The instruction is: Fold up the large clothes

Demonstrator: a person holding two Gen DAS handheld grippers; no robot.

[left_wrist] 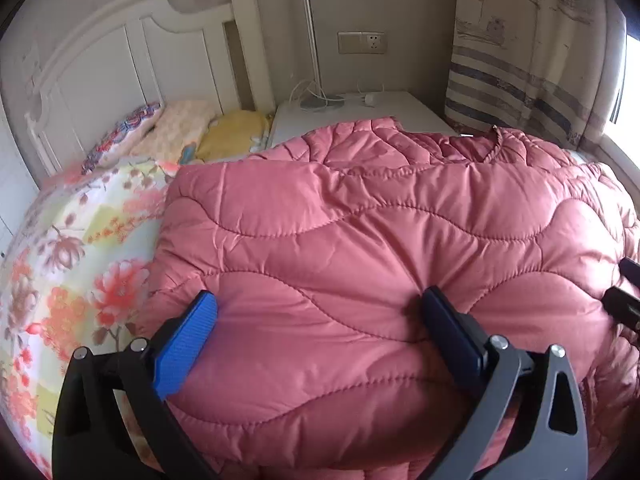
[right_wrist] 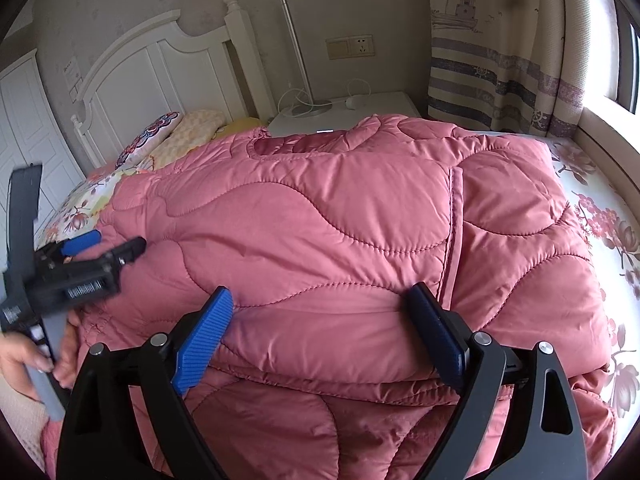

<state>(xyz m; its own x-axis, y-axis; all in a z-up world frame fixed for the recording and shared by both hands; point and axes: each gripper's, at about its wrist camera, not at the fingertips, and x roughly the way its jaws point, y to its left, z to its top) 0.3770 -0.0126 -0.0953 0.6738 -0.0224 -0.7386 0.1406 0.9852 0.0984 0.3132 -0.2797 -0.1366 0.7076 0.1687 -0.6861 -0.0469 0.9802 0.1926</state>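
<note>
Pink quilted coat (left_wrist: 360,240) lies folded on the bed, filling the centre and right of the left wrist frame; neckline at upper right, near the striped curtain (left_wrist: 532,60). Floral bedsheet (left_wrist: 72,264) shows at left of frame; pillows (left_wrist: 176,128) bunched against the white headboard (left_wrist: 120,60) at upper left.

Left tongs (left_wrist: 320,304): spread wide, both blue pads resting on the upper layer of the coat, fabric bulging between them but not pinched. The same tongs appear at left of the right wrist frame, blurred, with the person's hand (right_wrist: 24,360) on the handle.

Right tongs (right_wrist: 320,300): spread wide, pads (right_wrist: 204,340) pressing on the near folded edge of the coat; stacked layers visible beneath at the bottom of frame. Nothing clamped. A vertical seam runs right of centre.

Background, upper centre: white nightstand (right_wrist: 384,104) with lamp (right_wrist: 296,52) and cable; wall socket (right_wrist: 352,46) above. Window at far right.
</note>
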